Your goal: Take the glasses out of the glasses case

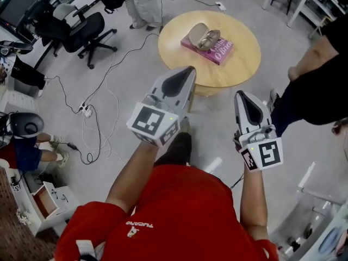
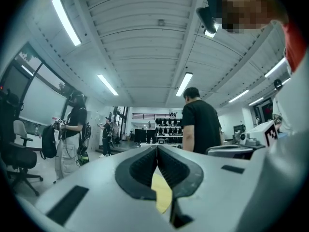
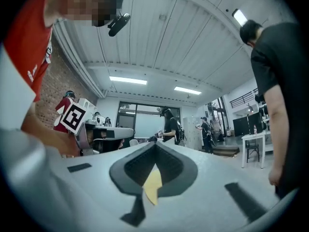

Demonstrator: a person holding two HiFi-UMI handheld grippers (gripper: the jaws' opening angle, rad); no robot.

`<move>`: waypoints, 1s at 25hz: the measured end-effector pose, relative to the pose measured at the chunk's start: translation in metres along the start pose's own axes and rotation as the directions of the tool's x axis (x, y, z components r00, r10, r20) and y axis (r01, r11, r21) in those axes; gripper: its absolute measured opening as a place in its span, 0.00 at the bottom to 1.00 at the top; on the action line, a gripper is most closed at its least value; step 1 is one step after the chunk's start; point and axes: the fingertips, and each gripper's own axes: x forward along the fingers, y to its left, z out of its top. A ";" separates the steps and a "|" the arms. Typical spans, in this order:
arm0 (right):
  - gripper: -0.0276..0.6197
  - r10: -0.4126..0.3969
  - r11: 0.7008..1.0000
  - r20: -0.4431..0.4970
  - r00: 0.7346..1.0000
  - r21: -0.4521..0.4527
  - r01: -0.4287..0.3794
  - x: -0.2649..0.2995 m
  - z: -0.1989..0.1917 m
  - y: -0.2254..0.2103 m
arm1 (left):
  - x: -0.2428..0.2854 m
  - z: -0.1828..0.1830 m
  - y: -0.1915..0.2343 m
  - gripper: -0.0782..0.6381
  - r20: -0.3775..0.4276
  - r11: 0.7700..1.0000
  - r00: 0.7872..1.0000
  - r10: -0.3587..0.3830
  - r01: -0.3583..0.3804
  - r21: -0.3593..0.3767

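Note:
An open tan glasses case [image 1: 197, 35] lies on a pink book [image 1: 215, 50] on the round wooden table [image 1: 239, 64], with the glasses [image 1: 209, 38] resting in it. My left gripper [image 1: 188, 70] is held in the air short of the table's near edge, jaws shut and empty. My right gripper [image 1: 240, 95] is to its right, also short of the table, jaws shut and empty. In the left gripper view the left gripper [image 2: 157, 148] has its pads pressed together; in the right gripper view the right gripper [image 3: 155, 144] looks the same. Both gripper views point level across the room.
A person in black [image 1: 315, 86] stands right of the table. Black office chairs [image 1: 81, 31] and floor cables [image 1: 98, 107] lie to the left. Another person [image 1: 142, 4] stands beyond the table. A white shelf unit [image 1: 49, 200] is at lower left.

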 end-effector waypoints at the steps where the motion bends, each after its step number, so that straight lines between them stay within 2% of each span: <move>1: 0.05 -0.009 1.000 -0.002 1.000 -0.004 0.009 0.007 -0.002 -0.007 | 0.009 -0.003 0.007 0.12 0.000 1.000 1.000 -0.003 0.003 0.000; 12: 0.05 -0.072 0.997 -0.056 0.996 -0.013 0.071 0.125 -0.020 -0.080 | 0.118 -0.034 0.102 0.12 -0.070 0.997 0.996 -0.062 0.059 -0.041; 16: 0.05 -0.103 0.995 -0.069 0.992 -0.016 0.103 0.167 -0.031 -0.104 | 0.155 -0.054 0.130 0.12 -0.088 0.993 0.990 -0.110 0.105 -0.060; 21: 0.05 -0.141 0.990 -0.092 0.986 -0.040 0.138 0.212 -0.040 -0.129 | 0.198 -0.073 0.157 0.12 -0.144 0.984 0.975 -0.167 0.156 -0.090; 25: 0.05 -0.175 0.984 -0.112 0.978 -0.047 0.171 0.232 -0.050 -0.145 | 0.223 -0.106 0.174 0.13 -0.232 0.978 0.953 -0.193 0.168 -0.121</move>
